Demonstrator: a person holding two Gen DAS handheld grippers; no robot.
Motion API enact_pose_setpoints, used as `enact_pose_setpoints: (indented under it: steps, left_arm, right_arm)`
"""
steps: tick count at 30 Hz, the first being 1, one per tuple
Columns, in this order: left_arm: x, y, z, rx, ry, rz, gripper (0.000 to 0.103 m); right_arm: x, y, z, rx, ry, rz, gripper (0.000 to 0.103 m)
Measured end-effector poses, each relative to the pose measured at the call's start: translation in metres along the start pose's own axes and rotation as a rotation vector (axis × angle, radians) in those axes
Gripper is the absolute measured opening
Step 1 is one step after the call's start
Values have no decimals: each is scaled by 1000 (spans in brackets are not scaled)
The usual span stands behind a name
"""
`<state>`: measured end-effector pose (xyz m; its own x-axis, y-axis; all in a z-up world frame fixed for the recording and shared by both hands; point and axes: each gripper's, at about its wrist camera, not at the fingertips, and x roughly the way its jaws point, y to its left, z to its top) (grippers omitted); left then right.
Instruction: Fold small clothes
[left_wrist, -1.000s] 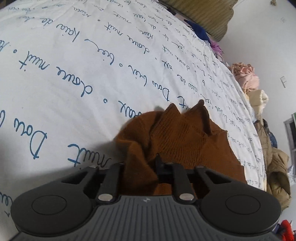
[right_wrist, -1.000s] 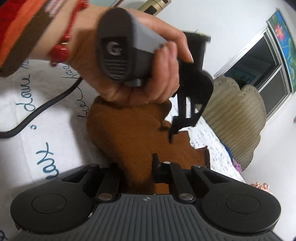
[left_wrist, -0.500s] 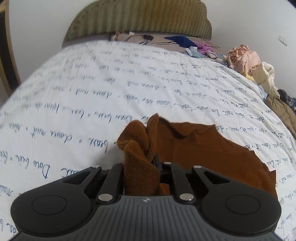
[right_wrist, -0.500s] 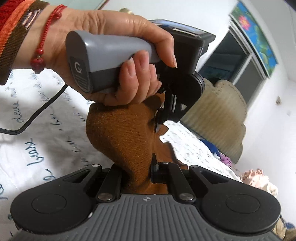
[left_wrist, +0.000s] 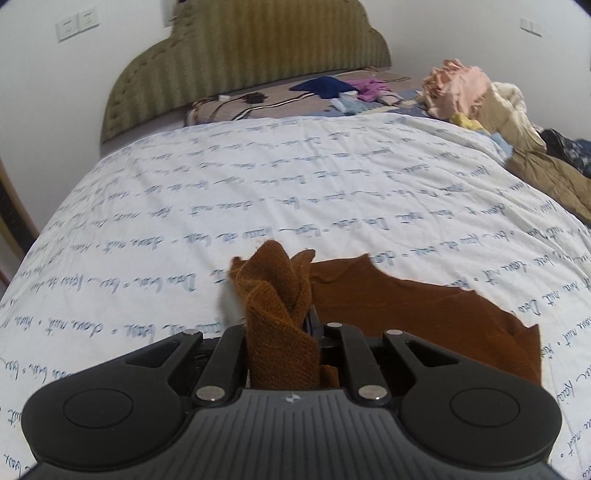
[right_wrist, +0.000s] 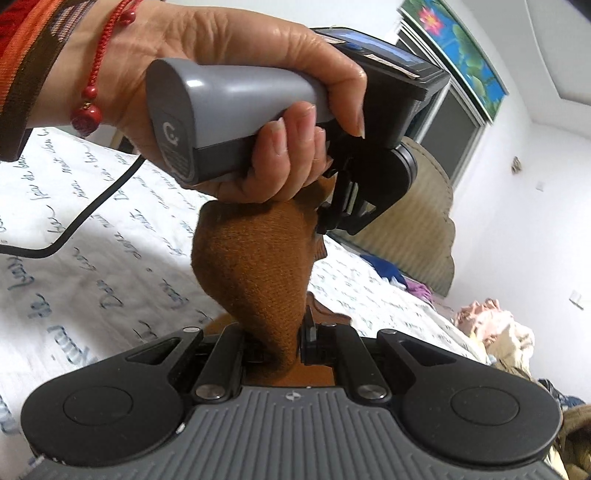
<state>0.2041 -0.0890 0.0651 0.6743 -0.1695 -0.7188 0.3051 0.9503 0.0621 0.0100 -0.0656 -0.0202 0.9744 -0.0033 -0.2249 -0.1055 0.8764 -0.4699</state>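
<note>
Now raised from the bedspread (left_wrist: 258, 192), both the left gripper (left_wrist: 282, 332) and right gripper (right_wrist: 273, 332) are clamped on the brown knit garment (left_wrist: 406, 310), its far part trailing right; fold underway.

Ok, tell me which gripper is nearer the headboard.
Left. The left gripper sits between the right gripper and the headboard, both clamping the brown garment.

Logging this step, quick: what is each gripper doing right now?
Left gripper: shut on the brown garment.
Right gripper: shut on the same garment.
</note>
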Motion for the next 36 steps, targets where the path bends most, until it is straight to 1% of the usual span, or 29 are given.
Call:
enact_pose_setpoints:
  steps: [5,11,17,22,27,33,36]
  left_arm:
    - [1,-36,6,60,-3,-13,12]
    - [16,-82,10,129,22,-29,12]
    - [42,-125,9,179,59,-33,12]
    - [64,-154,4,213,101,-36,12]
    - [74,-172,-2,247,118,-17,12]
    - [74,-180,-2,274,121,-10,15]
    - [70,-181,2,269,109,-36,15]
  right_arm:
    - [-3,-14,-10,35,14,-30,10]
    - [-8,-37,-29,101,47,-63,10]
    - [-4,-70,-52,231,107,-68,11]
    - [2,-89,-72,366,156,-39,11]
    - [5,-100,-88,461,182,-1,11]
    - [10,-102,-92,477,191,13,12]
    - [13,-105,-93,483,195,21,12]
